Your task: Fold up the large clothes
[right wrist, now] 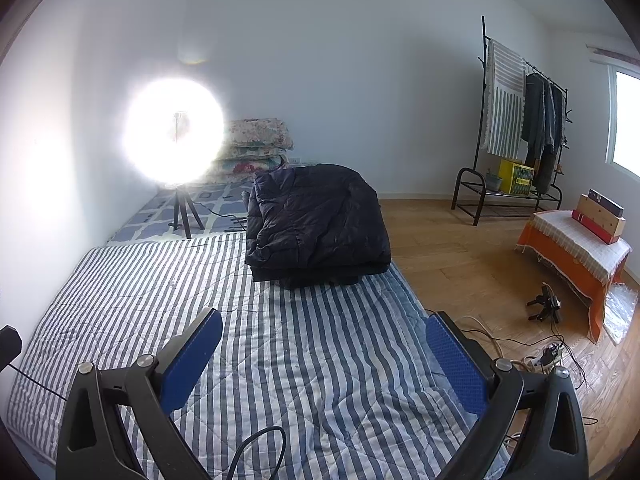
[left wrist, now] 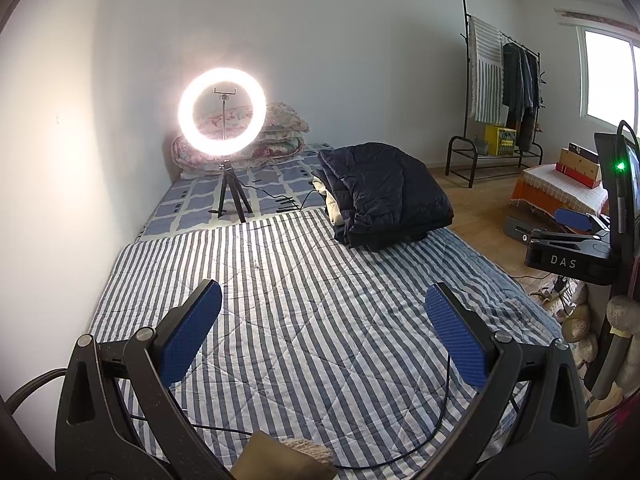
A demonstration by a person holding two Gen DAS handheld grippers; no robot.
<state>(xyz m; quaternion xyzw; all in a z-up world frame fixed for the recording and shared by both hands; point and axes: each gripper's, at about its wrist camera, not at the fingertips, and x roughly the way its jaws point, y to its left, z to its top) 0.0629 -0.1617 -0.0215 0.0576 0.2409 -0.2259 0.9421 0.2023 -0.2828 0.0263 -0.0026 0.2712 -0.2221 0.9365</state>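
Note:
A dark navy puffer jacket (left wrist: 384, 192) lies folded on top of a stack of clothes at the far right of the striped quilt (left wrist: 304, 320); a cream garment (left wrist: 330, 200) shows under it. It also shows in the right wrist view (right wrist: 316, 224) on the quilt (right wrist: 304, 360). My left gripper (left wrist: 324, 300) is open and empty, held above the quilt well short of the jacket. My right gripper (right wrist: 324, 332) is open and empty, also above the quilt in front of the jacket. The right gripper's body shows at the left wrist view's right edge (left wrist: 576, 236).
A lit ring light on a tripod (left wrist: 222, 116) stands at the bed's far left, in front of stacked floral bedding (left wrist: 276, 132). A clothes rack (right wrist: 516, 128), an orange-draped bench with boxes (right wrist: 580, 248) and cables on the wood floor (right wrist: 540, 348) are to the right.

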